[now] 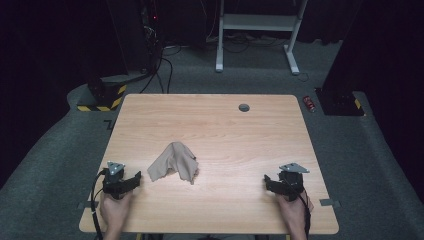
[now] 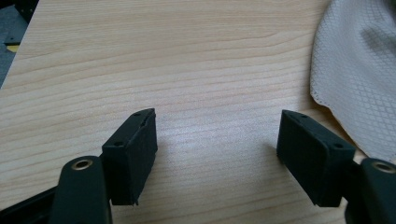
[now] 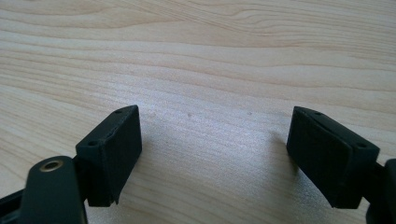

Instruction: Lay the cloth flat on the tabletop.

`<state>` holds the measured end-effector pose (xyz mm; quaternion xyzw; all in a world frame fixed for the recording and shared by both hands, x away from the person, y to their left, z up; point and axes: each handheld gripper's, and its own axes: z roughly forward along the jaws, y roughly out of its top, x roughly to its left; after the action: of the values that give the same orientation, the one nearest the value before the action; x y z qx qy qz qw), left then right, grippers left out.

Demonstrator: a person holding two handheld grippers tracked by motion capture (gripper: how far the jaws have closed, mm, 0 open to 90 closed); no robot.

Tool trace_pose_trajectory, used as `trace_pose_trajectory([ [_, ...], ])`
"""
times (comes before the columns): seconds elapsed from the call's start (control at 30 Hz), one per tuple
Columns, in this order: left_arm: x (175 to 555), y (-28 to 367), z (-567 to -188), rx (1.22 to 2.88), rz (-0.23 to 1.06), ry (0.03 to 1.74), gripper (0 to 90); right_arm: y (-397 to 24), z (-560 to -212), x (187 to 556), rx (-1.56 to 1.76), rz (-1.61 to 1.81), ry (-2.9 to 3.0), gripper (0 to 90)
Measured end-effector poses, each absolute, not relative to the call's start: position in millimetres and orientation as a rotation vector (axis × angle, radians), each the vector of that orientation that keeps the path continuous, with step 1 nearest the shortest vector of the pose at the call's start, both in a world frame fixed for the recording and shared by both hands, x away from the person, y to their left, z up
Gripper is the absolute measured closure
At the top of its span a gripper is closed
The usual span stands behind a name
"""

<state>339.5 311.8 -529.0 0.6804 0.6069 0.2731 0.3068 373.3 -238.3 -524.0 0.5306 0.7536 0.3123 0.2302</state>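
On the tabletop [image 1: 220,125] I note both tongs, left [image 1: 131,181] and right [image 1: 271,183], resting wide open and empty, flanking the crumpled cloth [image 1: 174,161], which lies nearer the left, ready for pickup.

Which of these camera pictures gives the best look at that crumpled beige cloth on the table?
The high view: it shows the whole cloth, bunched up near the middle of the table, with its full outline. The left gripper view catches just one edge of it at the right, close enough to see its diamond weave. The right gripper view looks at bare wood.
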Motion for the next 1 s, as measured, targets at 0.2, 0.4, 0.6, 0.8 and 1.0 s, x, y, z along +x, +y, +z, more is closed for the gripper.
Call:
trace_pose_trajectory([
  [0.2,339.7,311.8,-529.1,1.801,0.720,1.603,28.4,-238.4,-524.0,373.3,1.458,0.859,2.074,17.7],
  [0.4,340.8,311.4,-529.2,1.820,0.702,1.585,23.3,-238.7,-524.0,373.4,1.455,0.860,2.076,17.8],
  [0.6,340.6,311.7,-529.1,1.826,0.700,1.582,22.9,-238.7,-524.0,373.4,1.454,0.859,2.077,17.8],
  [0.8,340.4,312.9,-528.5,1.804,0.695,1.595,24.2,-238.7,-524.0,373.3,1.455,0.859,2.077,17.7],
  [1.0,339.4,310.7,-526.3,1.799,0.662,1.580,25.9,-238.8,-524.0,373.4,1.453,0.859,2.078,17.8],
])
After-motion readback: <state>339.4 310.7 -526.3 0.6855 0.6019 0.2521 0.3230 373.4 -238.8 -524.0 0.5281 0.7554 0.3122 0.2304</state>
